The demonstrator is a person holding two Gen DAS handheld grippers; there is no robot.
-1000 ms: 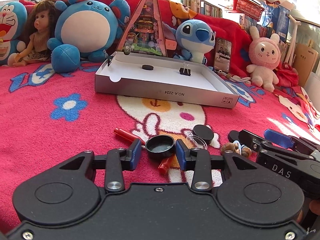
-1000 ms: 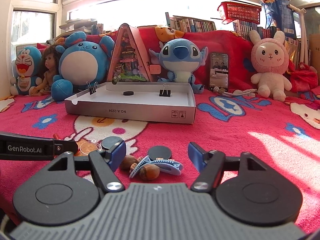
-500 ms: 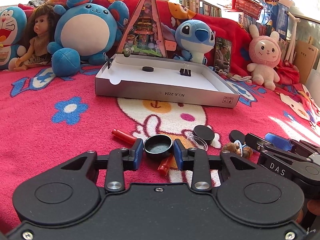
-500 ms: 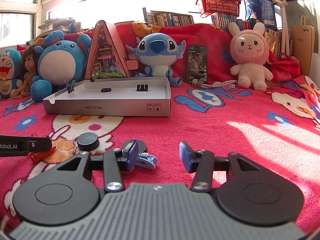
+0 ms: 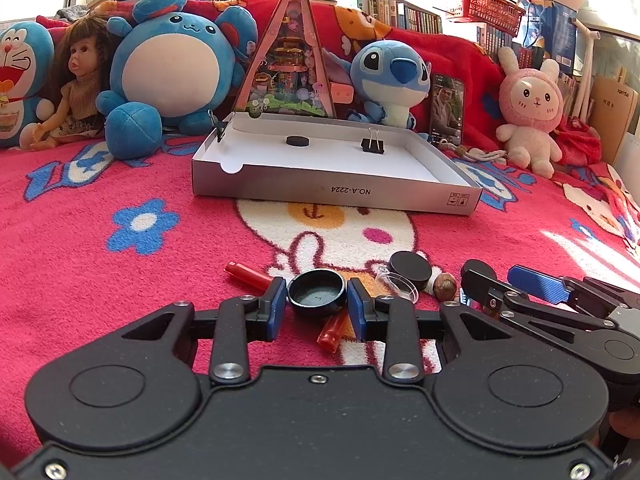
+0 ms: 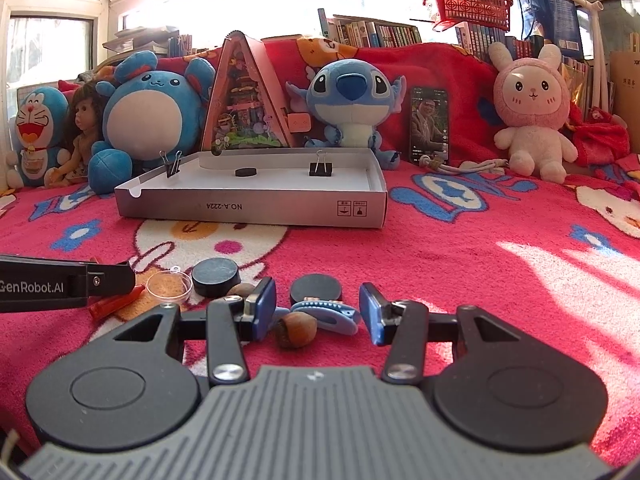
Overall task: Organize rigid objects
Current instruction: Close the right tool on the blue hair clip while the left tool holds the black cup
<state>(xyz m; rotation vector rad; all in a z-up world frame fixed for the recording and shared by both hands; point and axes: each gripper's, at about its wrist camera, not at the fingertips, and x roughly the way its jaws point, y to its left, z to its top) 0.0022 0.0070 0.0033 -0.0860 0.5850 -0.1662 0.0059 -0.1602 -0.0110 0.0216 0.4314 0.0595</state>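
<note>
A black round cap [image 5: 317,298] sits between the blue pads of my left gripper [image 5: 317,308], which is shut on it just above the red blanket. Two red lighters [image 5: 248,274] lie under and beside it. My right gripper [image 6: 318,308] hovers low over a brown nut [image 6: 296,330] and a blue hair clip [image 6: 326,314]. Both lie between its jaws, which are opening, and the pads are not pressing on either. A black disc [image 6: 316,288] lies just beyond them. A shallow grey box [image 5: 332,196] farther back holds a black disc [image 5: 298,141] and a binder clip [image 5: 373,145].
Near the grippers lie a black puck [image 6: 216,276], a clear round dish [image 6: 170,285] and a second nut [image 6: 240,290]. Plush toys, a doll, a triangular toy house [image 5: 294,60] and a phone [image 6: 428,124] line the back. Another binder clip [image 6: 171,164] grips the box's left corner.
The left jaws have drawn in slightly onto the black cap. The right jaws stand narrower than a second ago, and the nut and blue clip are again between them after the view swung aside.
</note>
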